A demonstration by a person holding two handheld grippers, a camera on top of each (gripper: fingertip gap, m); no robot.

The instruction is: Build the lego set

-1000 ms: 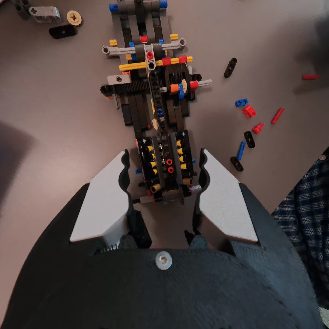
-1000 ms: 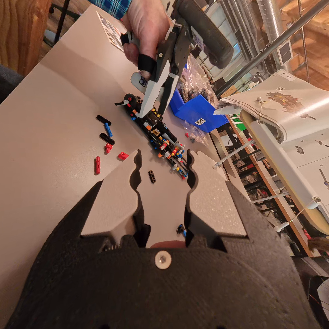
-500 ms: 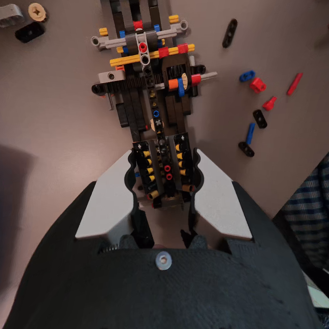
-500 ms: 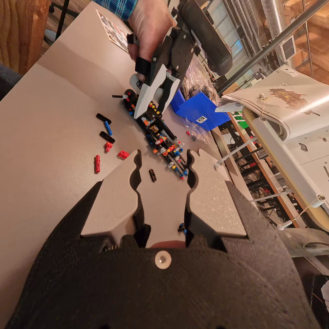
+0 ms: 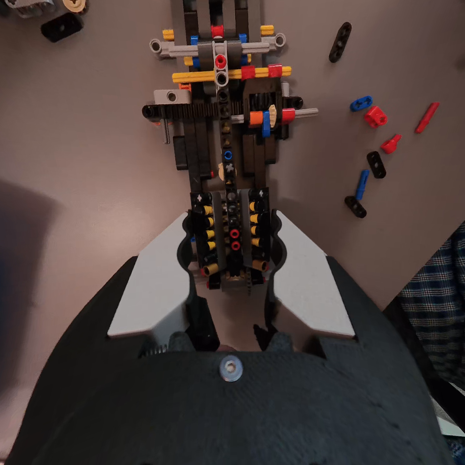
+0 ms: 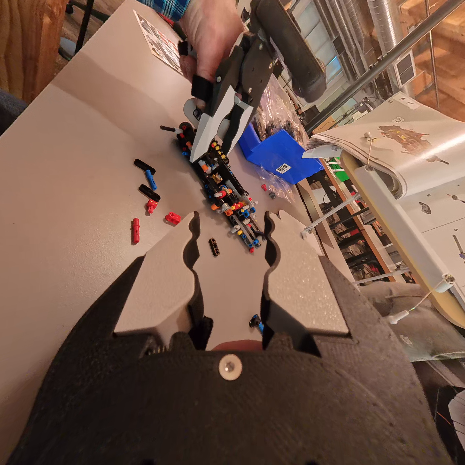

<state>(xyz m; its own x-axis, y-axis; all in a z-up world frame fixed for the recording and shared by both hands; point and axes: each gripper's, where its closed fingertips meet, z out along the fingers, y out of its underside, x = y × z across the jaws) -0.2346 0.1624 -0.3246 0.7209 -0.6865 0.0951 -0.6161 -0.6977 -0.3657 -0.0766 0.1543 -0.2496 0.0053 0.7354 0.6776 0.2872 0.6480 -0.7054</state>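
A long black Lego chassis (image 5: 226, 130) with yellow, red and blue pins lies flat on the grey table; it also shows in the right wrist view (image 6: 221, 191). My left gripper (image 5: 230, 226) is shut on the chassis's near end, one finger against each side of the block with yellow pins. In the right wrist view the left gripper (image 6: 208, 153) stands over the chassis's far end, held by a hand. My right gripper (image 6: 230, 219) is open and empty above the table, short of the chassis's near end. A small black link (image 6: 214, 247) lies between its fingers' line of sight.
Loose parts lie beside the chassis: red pins (image 5: 426, 117), a blue pin (image 5: 361, 185), black links (image 5: 339, 41), red connectors (image 6: 172, 217). More pieces lie at the top left (image 5: 61, 27). A blue bin (image 6: 279, 153), plastic bags and an open instruction booklet (image 6: 392, 156) stand beyond. The table edge (image 5: 402, 284) runs at the lower right.
My left gripper moved forward over the chassis's end and closed its fingers onto both sides of it. My right gripper stayed open and nearly still.
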